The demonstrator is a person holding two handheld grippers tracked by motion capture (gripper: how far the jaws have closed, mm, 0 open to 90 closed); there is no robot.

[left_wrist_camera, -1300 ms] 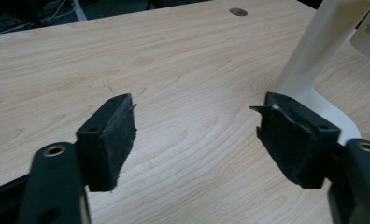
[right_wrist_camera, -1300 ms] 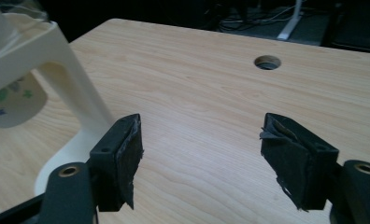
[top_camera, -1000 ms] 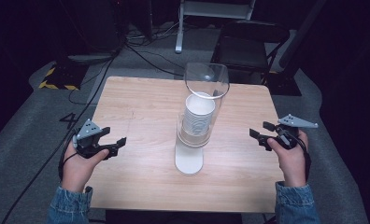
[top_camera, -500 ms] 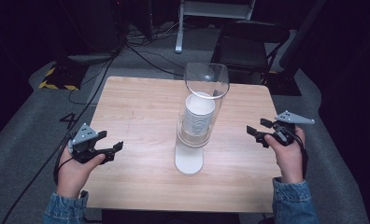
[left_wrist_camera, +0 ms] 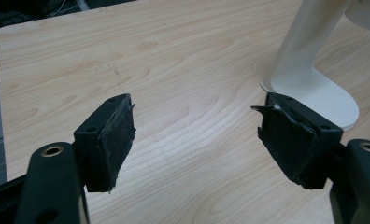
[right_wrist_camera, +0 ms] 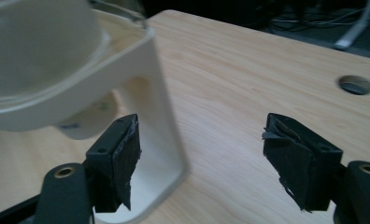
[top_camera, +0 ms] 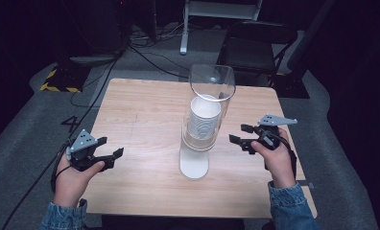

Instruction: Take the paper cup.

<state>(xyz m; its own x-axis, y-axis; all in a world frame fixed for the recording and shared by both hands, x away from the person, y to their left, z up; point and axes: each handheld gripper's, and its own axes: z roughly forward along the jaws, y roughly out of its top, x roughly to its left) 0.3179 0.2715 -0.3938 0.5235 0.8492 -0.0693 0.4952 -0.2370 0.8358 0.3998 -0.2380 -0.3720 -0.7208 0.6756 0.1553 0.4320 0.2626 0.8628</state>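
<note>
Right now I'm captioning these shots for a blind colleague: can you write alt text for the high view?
A white cup dispenser with a clear tube of stacked paper cups stands mid-table on a wooden table. The right hand-held gripper, jaws open, points toward it; the left hand-held gripper is open near the table's left edge.

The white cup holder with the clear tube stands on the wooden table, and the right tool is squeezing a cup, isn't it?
Not quite. The right tool holds nothing: the right gripper view shows its black jaws apart with bare wood between them. The white cup dispenser with the clear tube does stand on the light wooden table.
</note>
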